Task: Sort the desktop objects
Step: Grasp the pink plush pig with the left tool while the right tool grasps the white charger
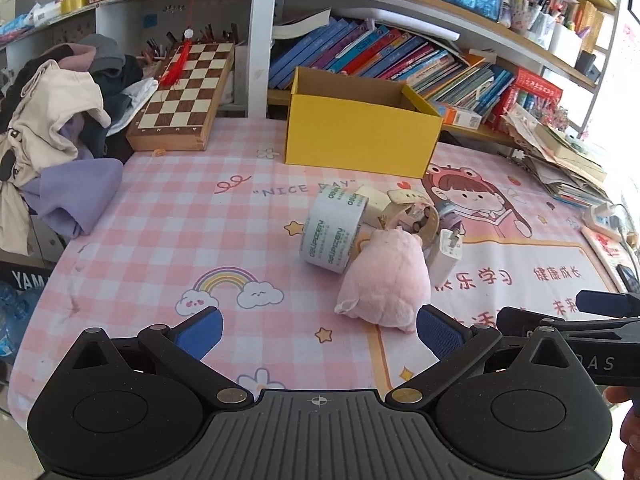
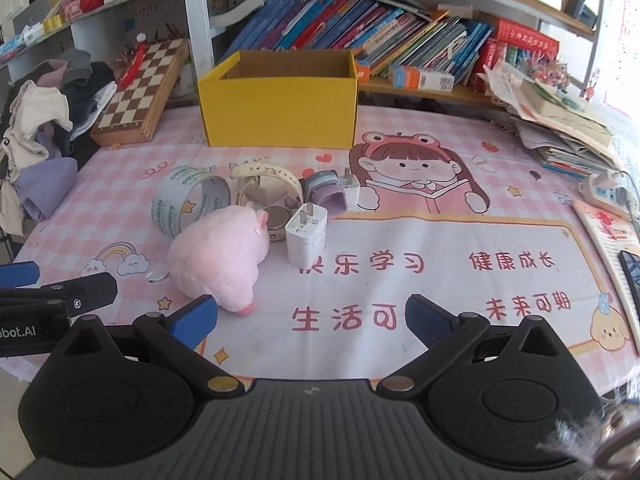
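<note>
Hovering low over the near edge of the pink checked table mat (image 1: 160, 216), the left gripper (image 1: 319, 330) has its blue-padded fingers spread wide with nothing between them. The right gripper (image 2: 311, 318) sits just beside it to the right, equally wide and empty.

Near the middle of the mat lies a small cluster. A pink plush toy (image 2: 218, 260) is nearest the grippers. Just behind it on the left, a roll of tape (image 2: 188, 200) lies on its side. To the plush's right stands a white charger plug (image 2: 306, 238), prongs facing the camera. Behind these are a cream watch with its strap looped (image 2: 268, 184), a purple-grey watch (image 2: 324, 192) and another white plug (image 2: 354, 188), all close together.

Farther back, a yellow cardboard box (image 2: 280, 112) stands open, well apart from the cluster. A folded chessboard (image 2: 140, 92) leans on the far left beside a heap of clothes (image 2: 36, 136).
</note>
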`<state>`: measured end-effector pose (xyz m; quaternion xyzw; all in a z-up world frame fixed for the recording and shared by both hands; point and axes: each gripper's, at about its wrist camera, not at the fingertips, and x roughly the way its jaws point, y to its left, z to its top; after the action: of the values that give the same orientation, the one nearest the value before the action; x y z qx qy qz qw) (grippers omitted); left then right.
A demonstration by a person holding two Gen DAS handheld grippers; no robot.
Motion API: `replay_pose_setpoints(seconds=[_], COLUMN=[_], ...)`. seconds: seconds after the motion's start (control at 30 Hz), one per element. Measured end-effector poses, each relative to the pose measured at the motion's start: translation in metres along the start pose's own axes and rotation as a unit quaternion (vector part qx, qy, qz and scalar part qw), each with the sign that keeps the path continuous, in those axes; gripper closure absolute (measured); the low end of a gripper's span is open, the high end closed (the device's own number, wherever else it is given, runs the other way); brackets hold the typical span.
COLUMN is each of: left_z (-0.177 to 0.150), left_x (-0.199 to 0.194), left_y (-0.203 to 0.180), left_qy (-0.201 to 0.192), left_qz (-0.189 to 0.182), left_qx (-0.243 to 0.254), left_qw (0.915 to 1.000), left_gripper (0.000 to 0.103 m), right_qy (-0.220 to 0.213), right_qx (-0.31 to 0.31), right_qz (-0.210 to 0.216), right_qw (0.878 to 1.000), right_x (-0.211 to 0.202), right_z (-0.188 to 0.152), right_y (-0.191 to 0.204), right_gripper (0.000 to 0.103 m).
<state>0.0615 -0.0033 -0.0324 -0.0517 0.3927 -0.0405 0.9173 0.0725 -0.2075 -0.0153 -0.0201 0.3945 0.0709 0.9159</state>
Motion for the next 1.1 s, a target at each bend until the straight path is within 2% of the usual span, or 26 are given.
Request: replay_pose_setpoints(seconds=[0.17, 0.4, 0.53, 0.73, 1.1], left_z=[0.01, 0.022, 0.027, 0.03, 0.031], left_x=[0.018, 0.037, 0.045, 0.059, 0.082], left_y=[-0.009, -0.028, -0.038, -0.053, -0.071], left_qy=[0.006, 0.006, 0.003, 0.02, 0.058], left_qz=[0.013, 0.022, 0.032, 0.045, 0.054], left_qx=[-0.005, -0.004, 0.001, 0.026, 0.059], left_qw=[0.9999, 0.9997, 0.9995, 0.9984, 0.9951], left_gripper=[0.0, 0.0, 0.0, 0.0, 0.0], right_qy=[0.007, 0.015, 0.021, 0.041, 0.08], right_qx=[-0.007, -0.017, -0.024, -0.03, -0.047], right_qz=[0.016, 0.042, 0.066, 0.101, 0.146], right_qw=[1.0, 0.999, 0.997, 0.994, 0.985], right_x=[0.016, 0.036, 0.048, 0.074, 0.12], right_z=[0.013, 0.031, 0.041, 0.055, 0.071], right_y=[-0.012, -0.031, -0.04, -0.047, -0.045], right_gripper=[0.005, 0.024, 0.03, 0.035, 0.038])
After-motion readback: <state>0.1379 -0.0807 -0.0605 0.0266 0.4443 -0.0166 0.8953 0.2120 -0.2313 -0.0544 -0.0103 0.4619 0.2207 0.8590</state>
